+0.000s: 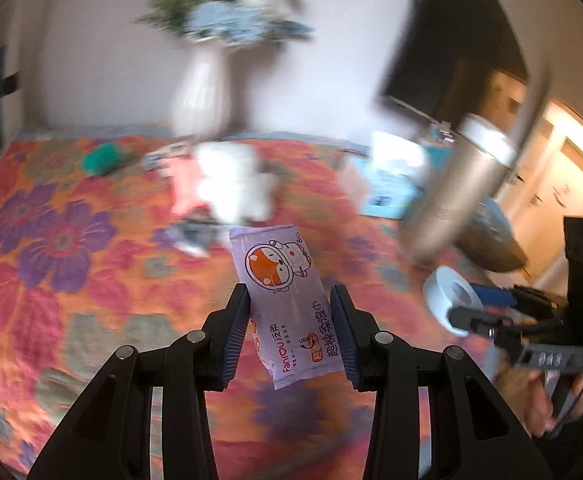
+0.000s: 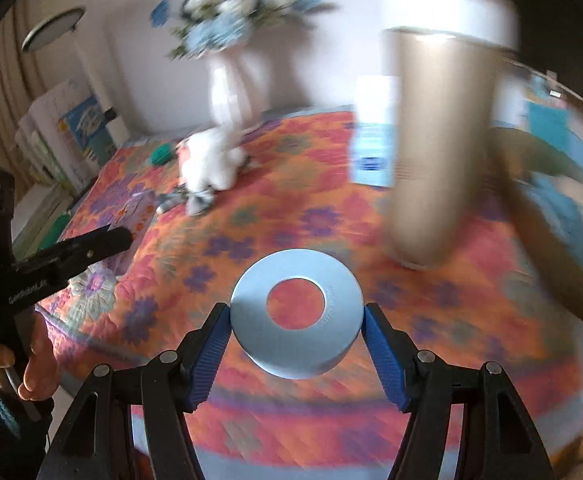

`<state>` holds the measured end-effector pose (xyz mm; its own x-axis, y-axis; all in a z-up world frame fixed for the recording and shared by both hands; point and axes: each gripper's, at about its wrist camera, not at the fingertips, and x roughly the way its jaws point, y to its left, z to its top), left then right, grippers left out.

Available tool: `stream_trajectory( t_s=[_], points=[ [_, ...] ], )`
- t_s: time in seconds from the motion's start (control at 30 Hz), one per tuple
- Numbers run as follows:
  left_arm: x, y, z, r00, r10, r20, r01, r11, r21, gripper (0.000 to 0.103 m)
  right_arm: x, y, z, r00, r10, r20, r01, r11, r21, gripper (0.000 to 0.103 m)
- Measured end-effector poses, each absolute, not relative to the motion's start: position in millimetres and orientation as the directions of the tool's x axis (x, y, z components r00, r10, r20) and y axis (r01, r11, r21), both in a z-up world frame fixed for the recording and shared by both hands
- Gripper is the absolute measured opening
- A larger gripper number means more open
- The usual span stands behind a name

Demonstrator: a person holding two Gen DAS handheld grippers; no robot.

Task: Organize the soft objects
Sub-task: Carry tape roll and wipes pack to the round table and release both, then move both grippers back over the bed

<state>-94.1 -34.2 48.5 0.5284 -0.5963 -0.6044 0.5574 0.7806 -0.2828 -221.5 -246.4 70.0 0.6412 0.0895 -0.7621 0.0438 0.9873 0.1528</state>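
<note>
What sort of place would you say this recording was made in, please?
Most likely a lived-in room at home. A floral quilted cover is spread over the work surface, a white vase of blue flowers stands by the wall, and a dark screen hangs on the wall.

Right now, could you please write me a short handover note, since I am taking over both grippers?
Left gripper: shut on the wet wipes pack, lifted off the floral cloth.
Right gripper: shut on the roll of tape, also lifted.
Still on the cloth: white plush toy, green item, grey bundle.
Done: both picked up. Left: place them; their destination is not clear from the views.
</note>
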Motion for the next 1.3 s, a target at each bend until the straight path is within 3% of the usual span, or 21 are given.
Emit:
stream_trajectory(
  t_s=[0.13,0.47,0.63,0.97,1.0,1.1,1.3],
  points=[
    [-125.8,-75.2,67.2,0.469,-0.665,-0.581,0.665,0.699,-0.263,0.038,-254.9,-288.9,90.3,0.65,0.038,-0.759,0.119,0.981,0.151,0.066],
    [-174.6,-219.8,115.3,0.31,-0.795,-0.522,0.854,0.474,-0.216,0.038,-287.4,-416.1,146.2,0.744,-0.154,-0.651,0.366,0.908,0.204,0.066],
    [-169.2,-296.1,121.7,0.292,-0.797,-0.529,0.879,0.441,-0.179,0.038,-271.6,-474.2,155.1,0.74,-0.209,-0.639,0.457,0.853,0.251,0.066],
    [-108.4,-397.2,90.6,0.365,-0.713,-0.599,0.837,0.532,-0.123,0.04,-210.3,-573.8,124.7,0.665,-0.232,-0.71,0.605,0.725,0.33,0.067],
    [-105.1,-401.2,87.7,0.362,-0.713,-0.6,0.843,0.526,-0.117,0.047,-210.0,-577.7,121.5,0.664,-0.224,-0.713,0.606,0.72,0.339,0.068],
    [-102.4,-410.8,82.4,0.379,-0.698,-0.608,0.838,0.538,-0.095,0.084,-205.9,-586.0,115.6,0.668,-0.204,-0.716,0.598,0.719,0.353,0.068],
    [-123.1,-398.8,89.4,0.356,-0.729,-0.585,0.86,0.5,-0.099,0.086,-226.9,-574.3,119.4,0.67,-0.2,-0.715,0.58,0.742,0.336,0.068]
  ],
)
